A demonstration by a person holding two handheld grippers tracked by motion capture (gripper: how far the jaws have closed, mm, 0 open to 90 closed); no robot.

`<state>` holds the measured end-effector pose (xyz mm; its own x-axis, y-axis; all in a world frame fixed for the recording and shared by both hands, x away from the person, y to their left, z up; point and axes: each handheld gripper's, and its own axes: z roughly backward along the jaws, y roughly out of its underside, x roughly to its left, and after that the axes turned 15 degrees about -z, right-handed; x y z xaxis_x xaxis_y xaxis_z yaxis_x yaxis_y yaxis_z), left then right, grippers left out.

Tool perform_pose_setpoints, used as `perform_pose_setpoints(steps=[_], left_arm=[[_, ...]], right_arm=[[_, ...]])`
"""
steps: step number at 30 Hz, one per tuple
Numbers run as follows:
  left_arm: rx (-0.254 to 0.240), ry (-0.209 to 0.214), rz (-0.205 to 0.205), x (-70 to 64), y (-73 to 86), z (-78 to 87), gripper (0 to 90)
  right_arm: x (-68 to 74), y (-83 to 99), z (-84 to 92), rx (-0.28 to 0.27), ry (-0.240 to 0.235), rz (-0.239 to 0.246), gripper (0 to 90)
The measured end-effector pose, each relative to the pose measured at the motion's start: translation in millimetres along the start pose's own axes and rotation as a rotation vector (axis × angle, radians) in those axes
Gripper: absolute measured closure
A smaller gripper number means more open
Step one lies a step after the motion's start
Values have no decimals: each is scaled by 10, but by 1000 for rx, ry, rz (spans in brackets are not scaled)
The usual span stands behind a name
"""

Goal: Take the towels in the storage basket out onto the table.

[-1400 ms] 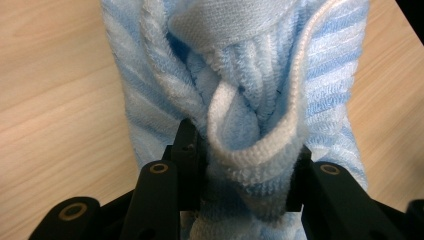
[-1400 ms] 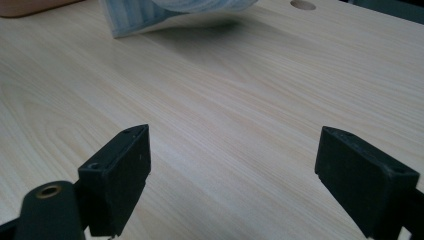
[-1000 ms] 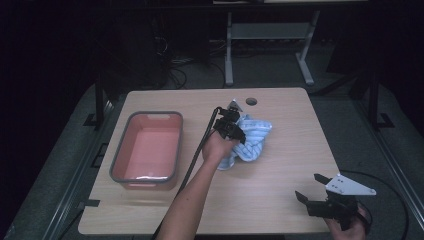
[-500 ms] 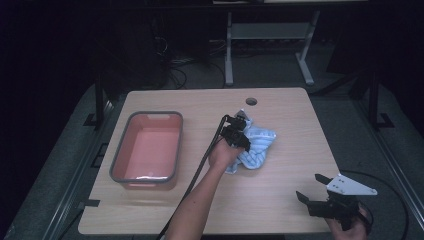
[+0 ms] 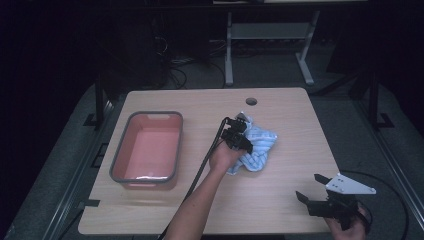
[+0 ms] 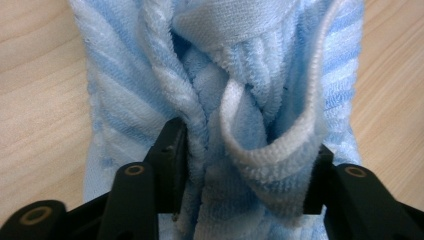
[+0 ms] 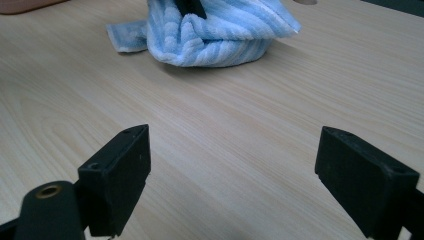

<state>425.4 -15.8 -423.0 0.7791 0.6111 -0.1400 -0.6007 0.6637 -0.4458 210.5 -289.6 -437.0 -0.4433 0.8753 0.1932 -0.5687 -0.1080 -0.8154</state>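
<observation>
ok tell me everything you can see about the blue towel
The towel is light blue terry with paler white stripes and a stitched white hem. It lies bunched in a loose, folded heap on the wooden table, right of the pink tub, one flat corner sticking out. The left claw is on it; its jaws have just been opening, folds still bulging between them and brushing the pads. The right claw stands open, well clear of it.
</observation>
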Motion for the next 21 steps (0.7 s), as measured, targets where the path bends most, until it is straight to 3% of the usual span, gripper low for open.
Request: perform_pose_setpoints(steps=[10,15,17,21], left_arm=[[-10,25,-4,-26,20,70,394],[-35,27,-2,-26,31,171,364],[-68,31,26,-31,42,233,327],[-79,38,13,-43,55,282,318]], right_arm=[[-8,9,1,0,11,-7,141],[-13,8,7,-2,12,-14,140],[-9,6,4,0,9,-13,140],[-2,10,-2,-2,10,-11,140]])
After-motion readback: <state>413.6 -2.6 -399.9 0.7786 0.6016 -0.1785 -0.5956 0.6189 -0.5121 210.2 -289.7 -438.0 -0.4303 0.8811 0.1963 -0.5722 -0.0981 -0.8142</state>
